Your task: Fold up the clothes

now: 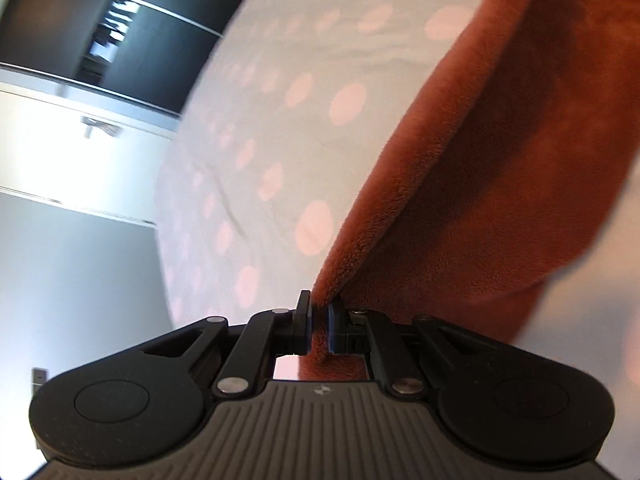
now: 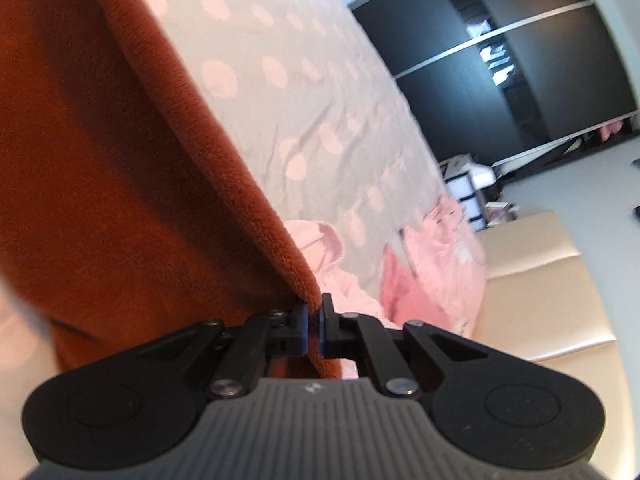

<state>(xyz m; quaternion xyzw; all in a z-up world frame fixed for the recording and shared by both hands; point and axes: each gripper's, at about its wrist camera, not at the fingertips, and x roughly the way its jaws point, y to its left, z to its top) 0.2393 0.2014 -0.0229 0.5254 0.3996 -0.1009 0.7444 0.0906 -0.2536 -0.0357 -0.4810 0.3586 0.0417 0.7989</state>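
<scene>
A rust-orange fleece garment hangs stretched above a bed. My left gripper is shut on one corner of it, the cloth pinched between its blue pads. In the right wrist view the same fleece garment fills the left side, and my right gripper is shut on another corner of it. The fabric runs taut away from both grippers, and its far end is out of view.
The bed cover is pale grey with pink dots. Pink clothes lie crumpled on the bed near the right gripper. A beige padded bed edge lies to the right. Dark wardrobe doors stand beyond.
</scene>
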